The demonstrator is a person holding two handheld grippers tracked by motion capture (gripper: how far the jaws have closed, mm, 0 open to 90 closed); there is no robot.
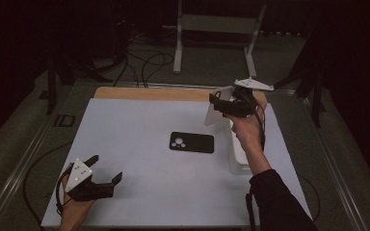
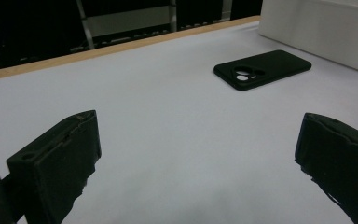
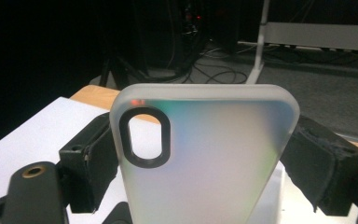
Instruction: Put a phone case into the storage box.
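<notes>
step in hand: carrying a phone case to the phone. the right hand-held gripper [image 1: 221, 107] is clenched on a frosted translucent phone case [image 3: 205, 158], jaws pinching its two long edges, held up in the air beyond and right of the black phone [image 1: 191, 142]. the phone lies flat, back up, mid-bench, camera end toward the left. a white box [image 1: 237, 159] sits just right of the phone, under the right forearm; whether the case came from it i cannot tell.

the left hand-held gripper [image 1: 102, 174] is released, jaws wide apart, low over the bench [image 1: 135, 192] well to the near left of the phone, holding nothing.

next move likely calls for lowering the case over the phone, oval camera cutout [image 3: 144, 136] lined up with the phone's camera end, left gripper steadying the phone.

materials: case is matte, semi-clear, soft-looking plastic, rounded corners, dark ring around the cutout. phone is matte black, slim slab, rounded corners, pale lens circles. bench top is a smooth white sheet, with a wood edge at the far side from the phone.
</notes>
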